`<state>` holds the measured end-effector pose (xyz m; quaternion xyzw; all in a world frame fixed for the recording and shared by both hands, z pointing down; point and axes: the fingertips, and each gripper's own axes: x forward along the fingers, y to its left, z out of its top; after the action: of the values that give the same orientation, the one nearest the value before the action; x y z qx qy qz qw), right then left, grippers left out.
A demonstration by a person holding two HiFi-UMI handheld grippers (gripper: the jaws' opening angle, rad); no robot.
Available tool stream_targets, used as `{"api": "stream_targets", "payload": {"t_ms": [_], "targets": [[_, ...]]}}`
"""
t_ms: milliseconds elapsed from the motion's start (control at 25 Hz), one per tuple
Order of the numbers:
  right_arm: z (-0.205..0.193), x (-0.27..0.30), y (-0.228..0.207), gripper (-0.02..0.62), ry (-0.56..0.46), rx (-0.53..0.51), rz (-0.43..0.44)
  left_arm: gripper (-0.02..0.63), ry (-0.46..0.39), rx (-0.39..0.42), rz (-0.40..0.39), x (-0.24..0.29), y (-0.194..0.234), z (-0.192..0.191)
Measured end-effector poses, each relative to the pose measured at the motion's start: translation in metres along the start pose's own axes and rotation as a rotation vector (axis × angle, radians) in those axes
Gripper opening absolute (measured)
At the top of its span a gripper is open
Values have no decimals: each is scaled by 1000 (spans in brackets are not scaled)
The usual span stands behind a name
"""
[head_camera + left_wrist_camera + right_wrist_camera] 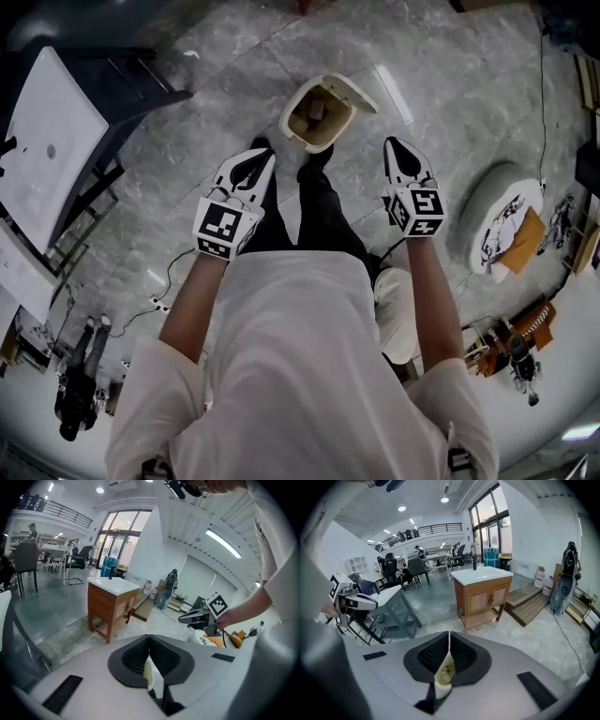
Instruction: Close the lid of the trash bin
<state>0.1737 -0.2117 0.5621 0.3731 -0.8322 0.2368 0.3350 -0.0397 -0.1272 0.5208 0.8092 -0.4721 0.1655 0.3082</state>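
**Position.** The trash bin (319, 114) stands on the floor (450, 84), directly ahead of the person's shoes (316, 157). Its lid (362, 92) is swung open and stands tilted at the bin's far right rim. The mouth is uncovered, and something brown lies inside.

**Grippers.** The left gripper (255, 161) is held near the bin, on the bin's near left side and above floor level. The right gripper (399, 150) is held on the bin's near right side, at about the same distance from it. Neither touches the bin or the lid. On each gripper the jaws meet at the tips and hold nothing. In each gripper view, only the pale bin below shows through the slot behind the tips.

**Status.** Closing has not begun. By judgement, the right gripper is the better placed, since the lid stands on its side of the bin.

**Hazards.**
- The bin stands free and looks light. A sideways push on the lid, rather than a push over and down, may slide or tip it.
- Contact low on the lid, near its hinge, gives little leverage and may shove the whole bin away from the shoes.
- If the contents stand above the rim, the lid may not seat.
- The closed tips are narrow and may slip off the smooth lid.
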Motion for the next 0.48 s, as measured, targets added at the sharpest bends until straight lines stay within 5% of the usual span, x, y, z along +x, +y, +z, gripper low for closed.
{"api": "stream_targets", "payload": {"t_ms": [480], "targets": [[-42,89,-55,32,134,56,125,18,23,-60,85,44,-13,-27]]}}
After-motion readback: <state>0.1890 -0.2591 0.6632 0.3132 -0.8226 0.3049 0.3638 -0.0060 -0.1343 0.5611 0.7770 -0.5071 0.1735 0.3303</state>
